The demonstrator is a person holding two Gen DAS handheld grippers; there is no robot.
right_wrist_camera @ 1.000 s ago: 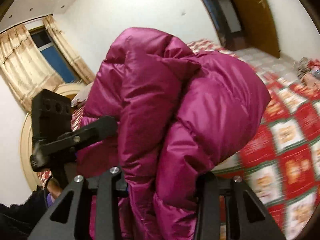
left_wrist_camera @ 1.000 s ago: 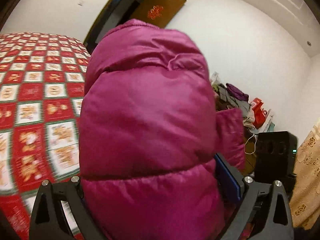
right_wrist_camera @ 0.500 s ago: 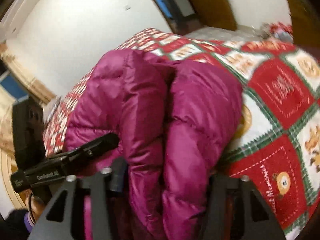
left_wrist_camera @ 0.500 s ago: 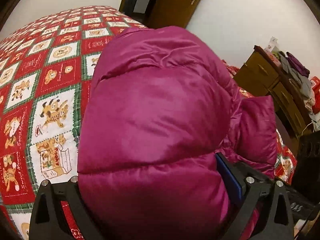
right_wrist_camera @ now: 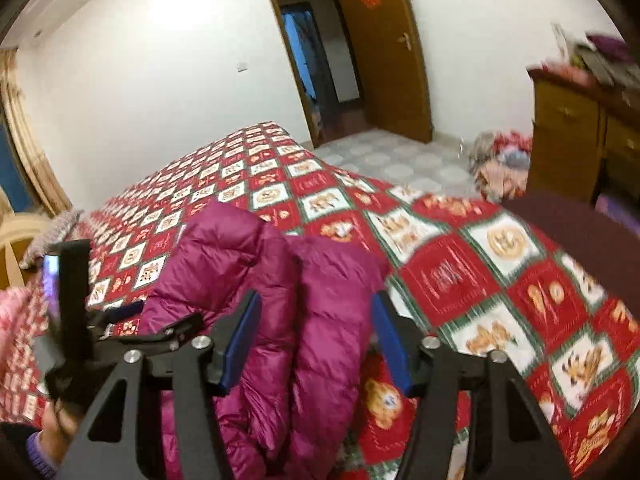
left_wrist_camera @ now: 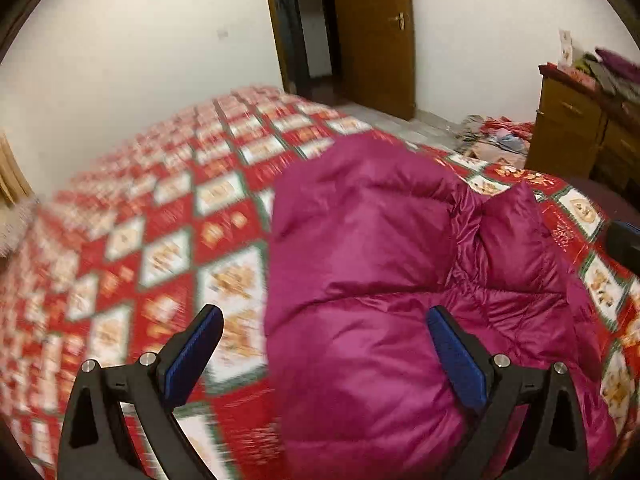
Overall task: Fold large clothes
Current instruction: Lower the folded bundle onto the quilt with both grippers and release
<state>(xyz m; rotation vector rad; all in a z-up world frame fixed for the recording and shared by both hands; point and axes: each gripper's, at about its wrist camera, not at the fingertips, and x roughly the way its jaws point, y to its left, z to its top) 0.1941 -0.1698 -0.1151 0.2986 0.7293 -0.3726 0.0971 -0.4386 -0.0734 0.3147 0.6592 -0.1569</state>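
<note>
Now the magenta down jacket [left_wrist_camera: 392,312] is being let go, bundled, onto the red patchwork bedspread [left_wrist_camera: 168,240]: the left tool [left_wrist_camera: 324,356] is standing wide open, no longer gripping, while the right tool [right_wrist_camera: 316,344], half open, has just been narrowing about a loose fold.

Both views are fisheye, each looking forward and downward along its own 2 fingers, which fill the lower edge of the frame. The left wrist view sits close over the magenta jacket [left_wrist_camera: 380,280], which takes the lower right of its frame. The right wrist view has it at lower centre. Both share the quilted bed [left_wrist_camera: 168,240], the open door [right_wrist_camera: 384,48] at top centre and the wooden dresser [right_wrist_camera: 568,136] at right.
</note>
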